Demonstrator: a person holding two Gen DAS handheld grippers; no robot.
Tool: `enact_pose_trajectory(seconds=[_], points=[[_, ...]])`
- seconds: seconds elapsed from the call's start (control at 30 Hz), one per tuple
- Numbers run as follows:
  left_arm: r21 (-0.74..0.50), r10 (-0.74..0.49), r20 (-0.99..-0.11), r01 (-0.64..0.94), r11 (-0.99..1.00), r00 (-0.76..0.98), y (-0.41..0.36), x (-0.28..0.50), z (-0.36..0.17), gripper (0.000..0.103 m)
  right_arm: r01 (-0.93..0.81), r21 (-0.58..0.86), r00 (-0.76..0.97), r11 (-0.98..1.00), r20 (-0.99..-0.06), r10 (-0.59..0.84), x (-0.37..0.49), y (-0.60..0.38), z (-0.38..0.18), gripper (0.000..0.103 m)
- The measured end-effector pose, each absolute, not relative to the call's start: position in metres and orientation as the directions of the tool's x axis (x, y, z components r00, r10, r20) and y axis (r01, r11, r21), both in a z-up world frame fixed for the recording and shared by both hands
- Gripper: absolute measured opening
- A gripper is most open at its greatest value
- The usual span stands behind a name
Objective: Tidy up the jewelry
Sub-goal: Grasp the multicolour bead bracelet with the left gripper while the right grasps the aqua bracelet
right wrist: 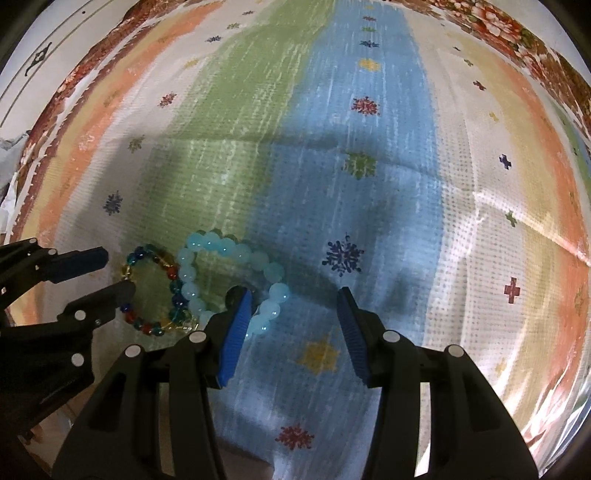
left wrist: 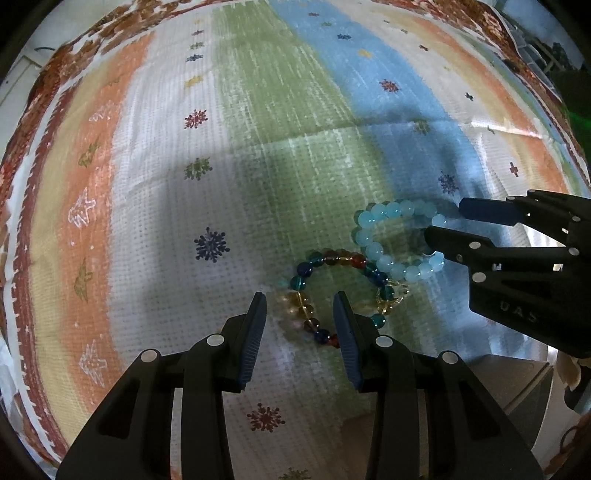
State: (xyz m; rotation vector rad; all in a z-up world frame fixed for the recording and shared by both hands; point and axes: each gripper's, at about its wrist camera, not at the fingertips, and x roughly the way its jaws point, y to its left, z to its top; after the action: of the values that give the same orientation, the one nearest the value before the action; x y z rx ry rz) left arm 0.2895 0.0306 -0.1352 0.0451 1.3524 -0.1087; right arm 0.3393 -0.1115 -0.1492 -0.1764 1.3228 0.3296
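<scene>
Worktop cover: one woven cloth, striped white, green, blue, yellow and orange; printed snowflake motifs; brown floral border; fold crease across middle.

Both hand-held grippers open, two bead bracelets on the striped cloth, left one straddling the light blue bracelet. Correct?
One thing is off: the left hand-held gripper straddles the multicolored bracelet, not the light blue bracelet; the left wrist view shows this. The rest holds: both are open, the right hand-held gripper has one finger at the light blue one, and both bracelets lie on the striped cloth.
</scene>
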Motion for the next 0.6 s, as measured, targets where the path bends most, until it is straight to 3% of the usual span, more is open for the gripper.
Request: enact_pose_trajectory(seconds=[0.23, 0.33, 0.4, 0.47, 0.6], points=[[-0.014, -0.037, -0.981, 0.117, 0.993, 0.192, 0.026, 0.292, -0.15, 0.037, -0.339, 0.044, 0.225, 0.94, -0.966, 0.126, 0.341, -0.108, -0.152, 0.049], [-0.003, -0.027, -0.98, 0.124, 0.992, 0.2, 0.022, 0.296, -0.154, 0.037, -0.346, 0.03, 0.23, 0.938, -0.966, 0.116, 0.34, -0.107, -0.152, 0.044], [0.012, -0.018, -0.978, 0.139, 0.99, 0.206, 0.021, 0.296, -0.154, 0.019, -0.342, 0.039, 0.223, 0.939, -0.967, 0.122, 0.34, -0.105, -0.151, 0.029], [0.013, -0.016, -0.978, 0.139, 0.99, 0.207, 0.018, 0.295, -0.156, 0.012, -0.347, 0.056, 0.21, 0.936, -0.968, 0.136, 0.34, -0.104, -0.151, 0.019], [0.001, -0.026, -0.978, 0.13, 0.992, 0.206, 0.02, 0.295, -0.154, 0.009, -0.347, 0.065, 0.207, 0.936, -0.968, 0.145, 0.339, -0.104, -0.15, 0.019]])
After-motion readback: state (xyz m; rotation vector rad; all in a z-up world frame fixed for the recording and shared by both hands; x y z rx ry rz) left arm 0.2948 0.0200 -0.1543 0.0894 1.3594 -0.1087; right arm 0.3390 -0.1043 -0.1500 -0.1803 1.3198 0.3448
